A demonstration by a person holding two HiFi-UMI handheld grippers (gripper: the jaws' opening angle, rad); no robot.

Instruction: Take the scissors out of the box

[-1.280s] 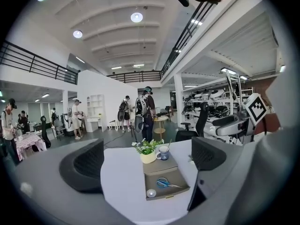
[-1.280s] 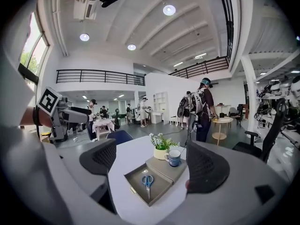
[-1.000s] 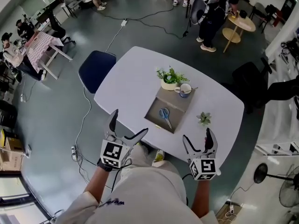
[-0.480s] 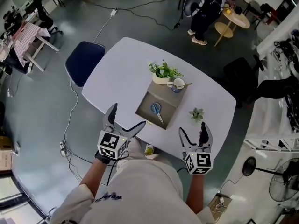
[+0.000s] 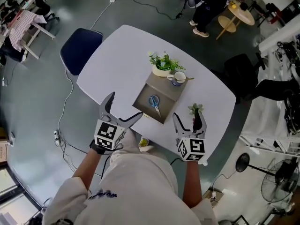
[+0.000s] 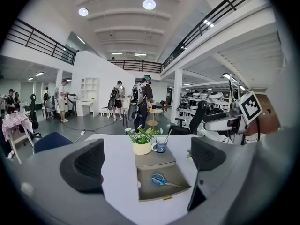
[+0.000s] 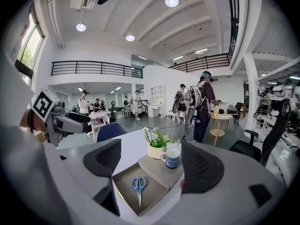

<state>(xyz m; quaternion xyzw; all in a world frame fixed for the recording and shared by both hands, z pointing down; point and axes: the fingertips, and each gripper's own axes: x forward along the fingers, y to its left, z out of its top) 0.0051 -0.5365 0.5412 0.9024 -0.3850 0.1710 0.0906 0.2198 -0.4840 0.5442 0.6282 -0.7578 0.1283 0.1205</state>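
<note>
While the blue-handled scissors [image 5: 153, 102] lie flat in the open grey box [image 5: 142, 108] near the front edge of the white table [image 5: 117, 55], both grippers hover at that edge, one on each side of the box. The left gripper [image 5: 125, 105] holds its jaws wide apart and empty, and the right gripper [image 5: 188, 115], close to a small green sprig [image 5: 195, 109], has jaws that have just been closing a little yet stand apart with nothing between them. At the box's far end, a potted plant [image 5: 161, 63] and a blue mug [image 5: 178, 78] stand side by side.
</note>
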